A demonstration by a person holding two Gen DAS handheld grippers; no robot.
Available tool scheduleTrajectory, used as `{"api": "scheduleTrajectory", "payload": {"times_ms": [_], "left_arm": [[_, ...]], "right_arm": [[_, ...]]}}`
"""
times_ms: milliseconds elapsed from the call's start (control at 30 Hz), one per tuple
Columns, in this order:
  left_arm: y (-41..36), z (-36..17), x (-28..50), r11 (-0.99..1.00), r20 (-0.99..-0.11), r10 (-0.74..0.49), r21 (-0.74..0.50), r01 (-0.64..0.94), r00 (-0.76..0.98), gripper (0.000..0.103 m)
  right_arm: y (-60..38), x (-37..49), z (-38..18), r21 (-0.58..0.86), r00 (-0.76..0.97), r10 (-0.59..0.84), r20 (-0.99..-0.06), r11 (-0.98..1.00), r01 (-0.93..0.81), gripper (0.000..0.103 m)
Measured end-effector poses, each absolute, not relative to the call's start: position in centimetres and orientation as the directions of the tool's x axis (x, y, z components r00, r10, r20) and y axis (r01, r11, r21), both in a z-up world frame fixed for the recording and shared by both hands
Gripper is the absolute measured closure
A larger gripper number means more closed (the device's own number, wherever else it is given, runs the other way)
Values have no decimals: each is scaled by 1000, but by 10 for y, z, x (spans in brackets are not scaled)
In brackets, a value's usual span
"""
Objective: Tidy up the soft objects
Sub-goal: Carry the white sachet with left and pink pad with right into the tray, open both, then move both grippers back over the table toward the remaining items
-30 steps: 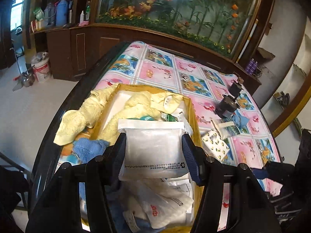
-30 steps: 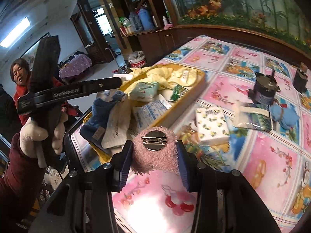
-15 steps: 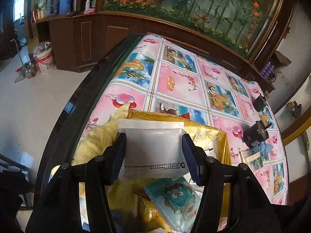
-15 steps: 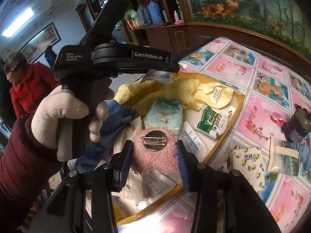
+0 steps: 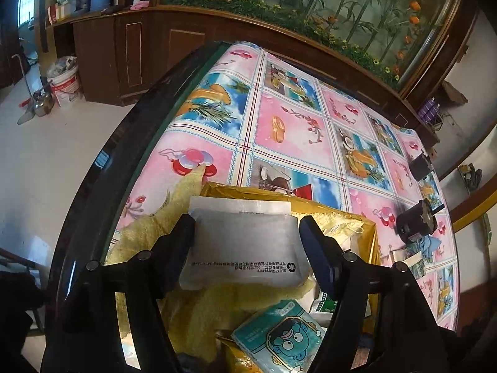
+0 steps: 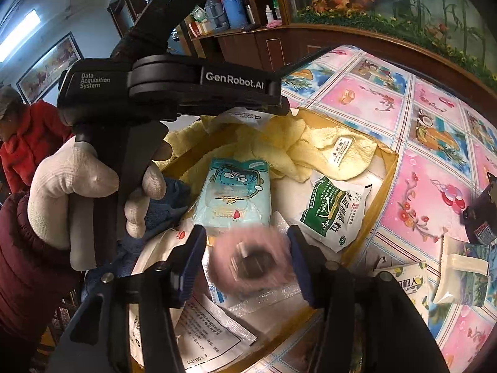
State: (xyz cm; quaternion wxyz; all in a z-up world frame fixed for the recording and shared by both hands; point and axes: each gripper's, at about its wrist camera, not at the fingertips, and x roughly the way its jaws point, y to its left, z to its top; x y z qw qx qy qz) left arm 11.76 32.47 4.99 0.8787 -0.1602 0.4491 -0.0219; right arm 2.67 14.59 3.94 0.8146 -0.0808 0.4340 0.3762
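My left gripper is shut on a white plastic pouch and holds it above the far end of the yellow box. In the right wrist view the left gripper hangs over the box's far left corner. My right gripper has opened; the fuzzy pink badge is blurred between its spread fingers, over the box. The box holds a yellow towel, a blue cartoon tissue pack, a green-and-white packet and white pouches.
The table has a pink and blue patterned cloth. Black cylindrical objects stand right of the box. A lemon-print tissue pack and a white sachet lie on the cloth. A person in red stands at left.
The right gripper moved over the box and opened, letting the pink badge go; it is now blurred. The left gripper carried the white pouch toward the box's far end.
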Motion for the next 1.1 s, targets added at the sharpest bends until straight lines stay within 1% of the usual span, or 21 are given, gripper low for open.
{"api": "scheduleTrajectory", "payload": {"times_ms": [33,100,300,400,467,500,533,567,633,700,800,900,933,1000,1033,1067,1100], "left_arm": [[326,51,117,944,-779,-191,-313,-107,597,32],[328,55,115,938,-772,-204,-330,-105,603,32],[322,66,109,943,-770,-218,-325,-74,600,31],[320,64,111,931,-768,-263,-360,-54,583,29],[322,62,112,916,-759,-299,-398,-49,579,20],[323,61,113,908,-754,-315,-415,-47,576,18],[324,60,112,902,-749,-325,-429,-48,577,12],[326,60,111,898,-742,-329,-437,-49,584,10],[328,64,107,889,-720,-337,-456,-47,606,10],[330,71,101,871,-686,-362,-491,-33,631,1],[333,87,88,839,-619,-410,-544,11,670,0],[327,105,75,822,-584,-451,-566,59,675,0],[322,111,71,822,-587,-455,-566,62,669,0],[310,122,65,828,-625,-449,-559,35,638,0],[305,126,62,817,-619,-470,-576,44,629,0],[300,131,54,783,-576,-519,-616,82,632,0],[296,135,46,738,-512,-572,-662,130,641,0]], "right_arm": [[145,26,40,199,340,549,-764,701,-685,42],[142,25,43,202,346,555,-756,701,-684,41],[126,22,54,236,360,578,-732,711,-662,41],[121,20,54,236,362,575,-734,716,-658,41],[116,19,53,239,362,573,-735,719,-653,41],[114,17,54,241,363,574,-734,720,-651,41],[111,16,54,242,364,575,-733,721,-650,41],[109,14,55,241,367,575,-731,721,-649,41],[103,12,56,237,376,572,-728,726,-646,41],[96,10,59,243,384,577,-721,729,-639,41],[83,9,62,253,396,581,-711,737,-627,41],[68,7,62,262,408,578,-707,749,-608,41],[62,7,61,265,413,576,-706,755,-600,41],[49,6,59,269,424,568,-705,768,-581,41],[42,6,58,273,430,564,-705,776,-569,41],[35,5,57,276,436,560,-705,783,-558,41],[27,5,56,280,444,554,-704,792,-543,41]]}}
